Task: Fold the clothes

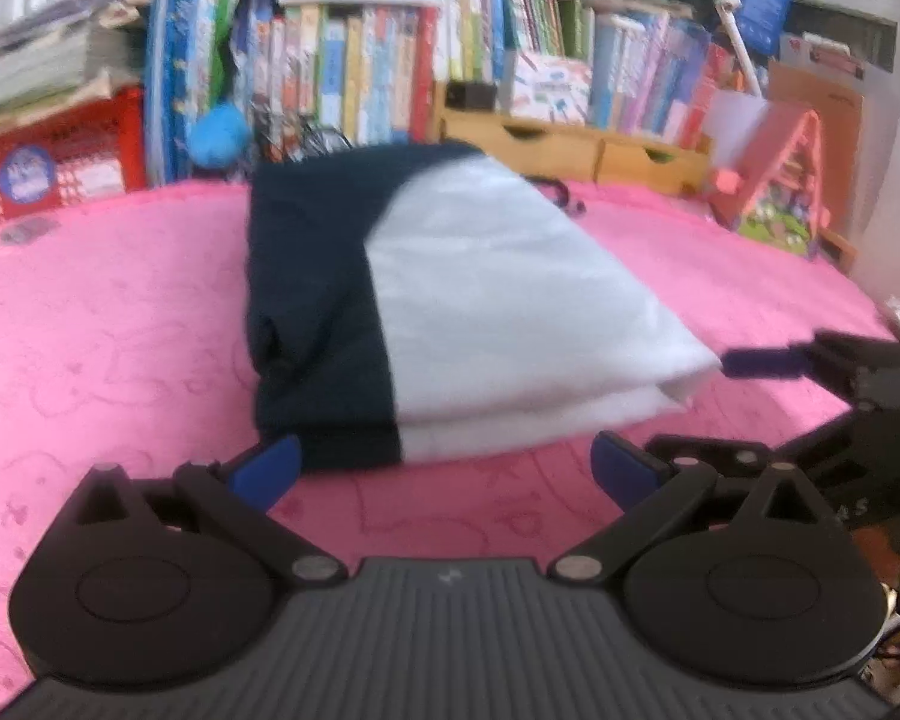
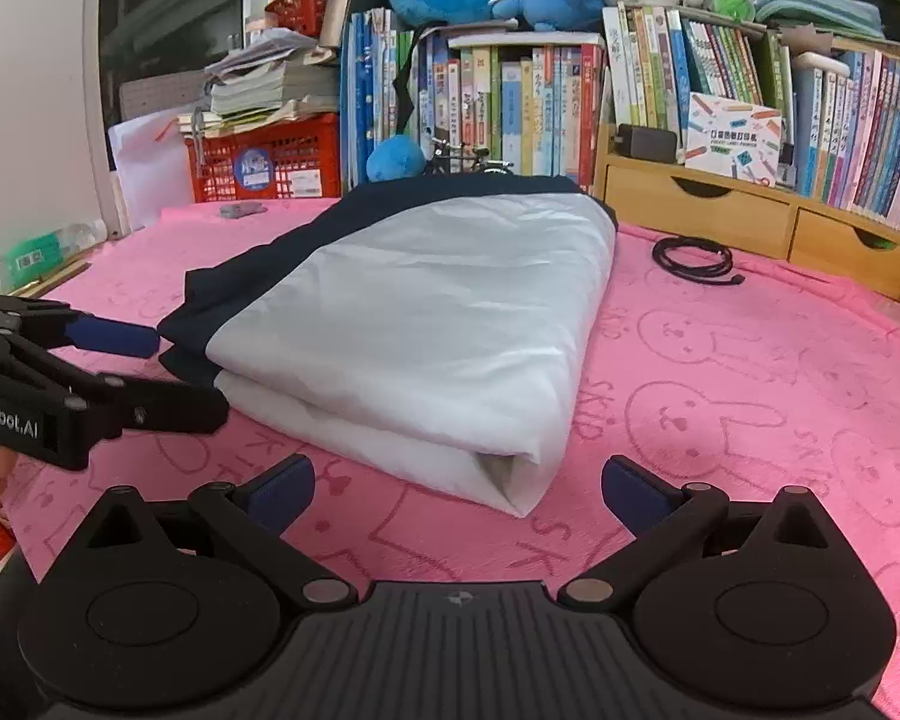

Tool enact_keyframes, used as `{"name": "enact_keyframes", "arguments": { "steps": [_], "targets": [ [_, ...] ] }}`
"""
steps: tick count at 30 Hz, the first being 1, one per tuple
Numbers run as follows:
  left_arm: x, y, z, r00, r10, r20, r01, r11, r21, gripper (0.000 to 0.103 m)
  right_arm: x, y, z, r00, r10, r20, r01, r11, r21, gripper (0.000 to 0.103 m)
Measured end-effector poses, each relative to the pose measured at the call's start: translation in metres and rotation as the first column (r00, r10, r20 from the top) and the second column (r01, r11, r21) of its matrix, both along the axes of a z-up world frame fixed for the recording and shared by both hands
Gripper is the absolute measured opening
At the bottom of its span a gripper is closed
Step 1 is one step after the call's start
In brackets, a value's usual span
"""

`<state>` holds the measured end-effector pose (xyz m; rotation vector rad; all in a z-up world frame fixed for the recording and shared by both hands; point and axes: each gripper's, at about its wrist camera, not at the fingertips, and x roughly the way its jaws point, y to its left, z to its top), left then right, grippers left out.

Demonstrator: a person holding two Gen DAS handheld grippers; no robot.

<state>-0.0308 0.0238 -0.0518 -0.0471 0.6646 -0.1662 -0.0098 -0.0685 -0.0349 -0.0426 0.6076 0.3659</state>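
Note:
A folded garment, white with a navy part on its left, lies in a thick rectangle on the pink cloth. In the right wrist view the garment shows its white fold toward me and navy at the back left. My left gripper is open just short of the garment's near edge and holds nothing. It also appears from the side as the left gripper, next to the navy corner. My right gripper is open at the white near corner, empty; from the left wrist view the right gripper reaches in from the right.
A pink bunny-print cloth covers the table. A coiled black cable lies right of the garment. At the back stand wooden drawers, rows of books, a red crate and a toy house.

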Motion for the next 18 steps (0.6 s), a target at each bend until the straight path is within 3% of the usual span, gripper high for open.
{"name": "enact_keyframes", "arguments": {
  "steps": [5, 18],
  "targets": [
    [-0.0013, -0.0056, -0.0048, 1.0, 0.019, -0.015, -0.019, 0.999, 0.044, 0.103, -0.0027, 0.0064, -0.0036, 1.0, 0.001, -0.006, -0.001, 1.0, -0.03, 0.103],
    [0.0018, -0.0059, 0.002, 1.0, 0.028, 0.012, -0.028, 0.999, 0.024, 0.103, -0.0011, 0.0074, -0.0019, 1.0, 0.016, 0.001, -0.016, 0.999, -0.035, 0.103]
  ]
}}
